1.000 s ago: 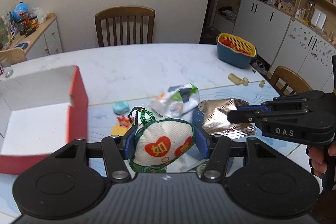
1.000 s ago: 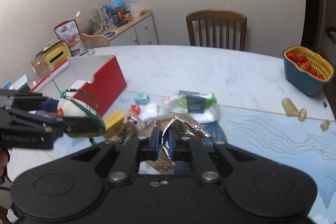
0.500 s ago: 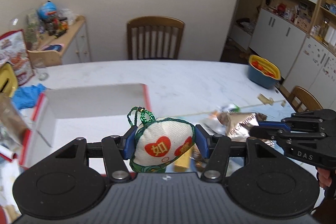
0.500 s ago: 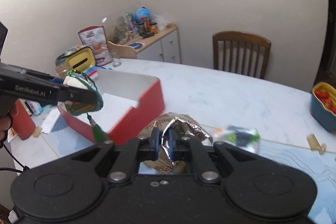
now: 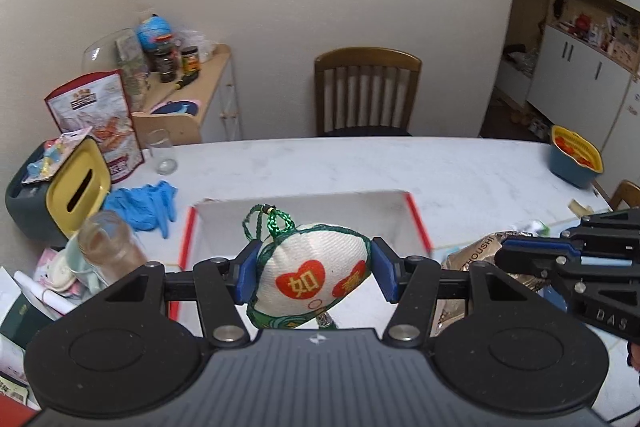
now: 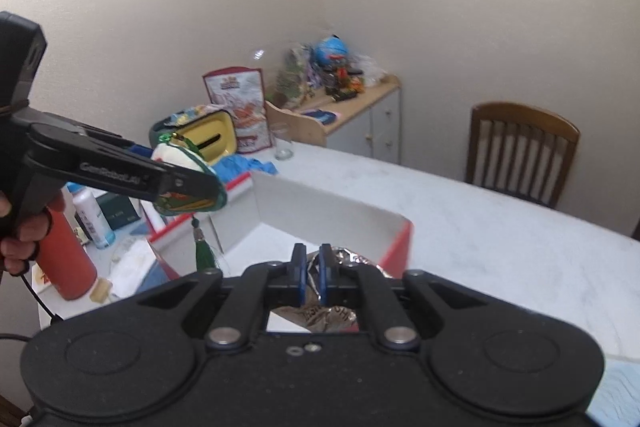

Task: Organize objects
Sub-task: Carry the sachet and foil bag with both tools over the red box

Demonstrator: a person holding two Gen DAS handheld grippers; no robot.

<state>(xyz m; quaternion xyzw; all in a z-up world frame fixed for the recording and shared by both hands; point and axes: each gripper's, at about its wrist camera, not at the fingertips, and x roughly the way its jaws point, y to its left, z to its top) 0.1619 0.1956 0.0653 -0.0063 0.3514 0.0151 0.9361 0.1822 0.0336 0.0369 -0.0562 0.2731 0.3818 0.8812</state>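
a white marble table (image 5: 360, 167) is seen, and on it an open box (image 5: 400, 215) with red outside walls and a white inside. a wooden chair (image 5: 366, 91) is placed behind the table, against the wall. at the far left edge of the table a snack bag (image 5: 96, 131) with red print is standing; its writing is too small to be read. a yellow and blue basket (image 5: 576, 159) is set at the far right.

the left gripper (image 5: 312, 273) is closed halfway on a white cloth pouch (image 5: 310, 275), which is pressed between the blue pads (image 5: 246, 275). two red hearts are printed on the pouch, and the character "如" can be read on one of them. a green cord loop is fixed at its top, and a green tassel is seen hanging below it in the right wrist view. the pouch is held in the air above the near left part of the box. "genrobot.ai" is written on the side of this gripper (image 6: 172, 183).

the right gripper (image 6: 311, 273) is nearly fully closed, and a crumpled foil bag (image 6: 332, 315) is pinched by its edge between the pads. the letters "thoushi" are read on the bag (image 5: 476, 255). it is held just over the near right wall of the box. "das" is marked on this gripper (image 5: 520, 255).
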